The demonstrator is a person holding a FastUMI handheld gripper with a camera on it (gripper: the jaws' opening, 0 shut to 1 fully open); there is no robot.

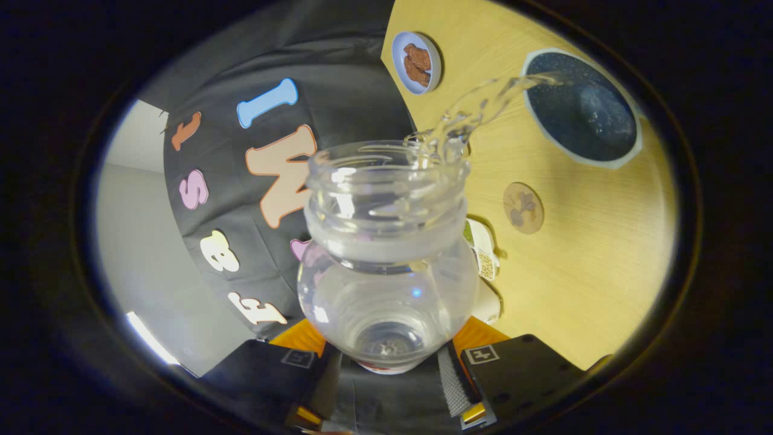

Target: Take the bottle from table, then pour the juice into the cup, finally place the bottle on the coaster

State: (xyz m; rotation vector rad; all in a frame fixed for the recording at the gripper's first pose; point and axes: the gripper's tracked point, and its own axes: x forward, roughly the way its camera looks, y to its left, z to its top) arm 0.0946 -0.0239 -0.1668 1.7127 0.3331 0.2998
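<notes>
Gripper view looks down the tilted bottle toward a pale wooden table (580, 266), whose far edge runs against the booth's black cloth wall (338, 90). On the table, well beyond the fingers, sits the dark cup (583, 109), seen from above with a pale rim and dark liquid inside. A clear bottle (386, 254) lies between the two fingers, its base toward the camera and its open mouth pointing away; both fingers press on its lower body, so the jaws are closed part-way around it and hold it. A clear stream of juice (483, 106) leaves the bottle's lip and arcs across the wood into the cup's near rim. Close to the table's far edge, a small pale dish (416, 62) carries brown pieces. Between the bottle's neck and the cup, a small round wooden coaster (523, 208) lies flat on the table, apart from both. A small white object (486, 257) shows just beside the bottle's shoulder, mostly hidden.
</notes>
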